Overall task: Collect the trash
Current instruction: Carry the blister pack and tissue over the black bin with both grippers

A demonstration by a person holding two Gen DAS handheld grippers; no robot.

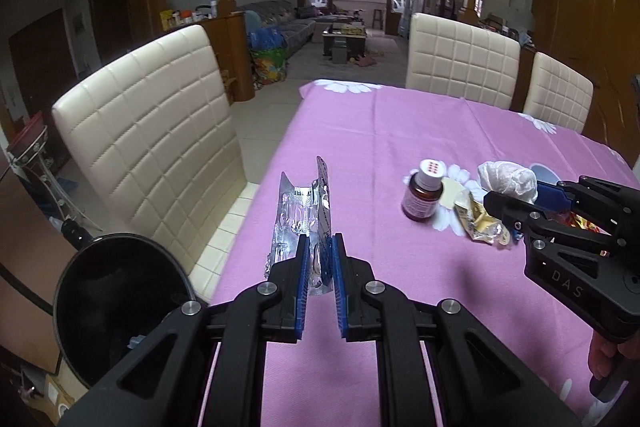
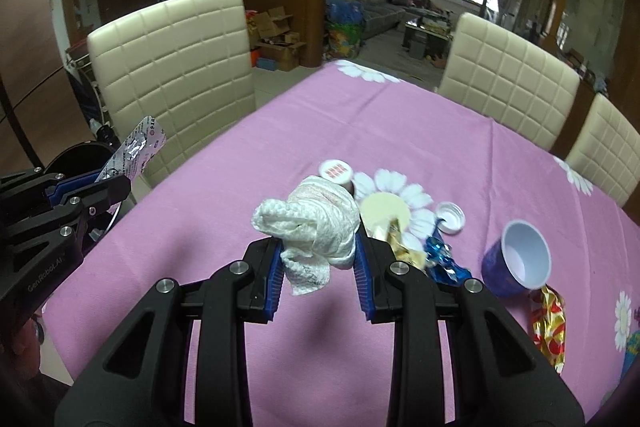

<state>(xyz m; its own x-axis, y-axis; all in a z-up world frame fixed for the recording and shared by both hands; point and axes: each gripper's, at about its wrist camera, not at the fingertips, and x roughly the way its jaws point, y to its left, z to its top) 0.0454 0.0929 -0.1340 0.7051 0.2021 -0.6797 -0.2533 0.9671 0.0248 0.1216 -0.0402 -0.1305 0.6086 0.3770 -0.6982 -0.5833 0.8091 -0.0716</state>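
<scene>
- Nearest the left wrist camera, the left gripper (image 1: 320,259) is clenched on a silver blister pack (image 1: 298,217), which stands up between its blue pads above the pink tablecloth (image 1: 380,131), near the table's left edge.
- Just left of that gripper, off the table's edge, this view alone shows the full dark round opening of a black bin (image 1: 120,303); the right wrist view gives only a sliver of it behind the left gripper (image 2: 116,183).
- Nearest the right wrist camera, the right gripper (image 2: 320,255) grasps a crumpled white tissue (image 2: 316,227) held clear above the cloth; in the left view the same wad (image 1: 508,179) shows at the tip of the right gripper (image 1: 516,207), with a bit of the person's hand (image 1: 604,359) below it.
- Beyond the tissue, both views show a brown medicine bottle (image 1: 422,195) with a white cap standing on the cloth, and a gold wrapper (image 1: 478,221) lying just beside it.
- Only the right wrist view takes in the trash further right: a white bottle cap (image 2: 450,217), a blue foil wrapper (image 2: 444,263), a purple paper cup (image 2: 516,259) tipped on its side, and a red-and-gold wrapper (image 2: 550,331) near it.
- Farther off, cream quilted chairs (image 2: 172,67) stand round the table, with a living room and window behind.
</scene>
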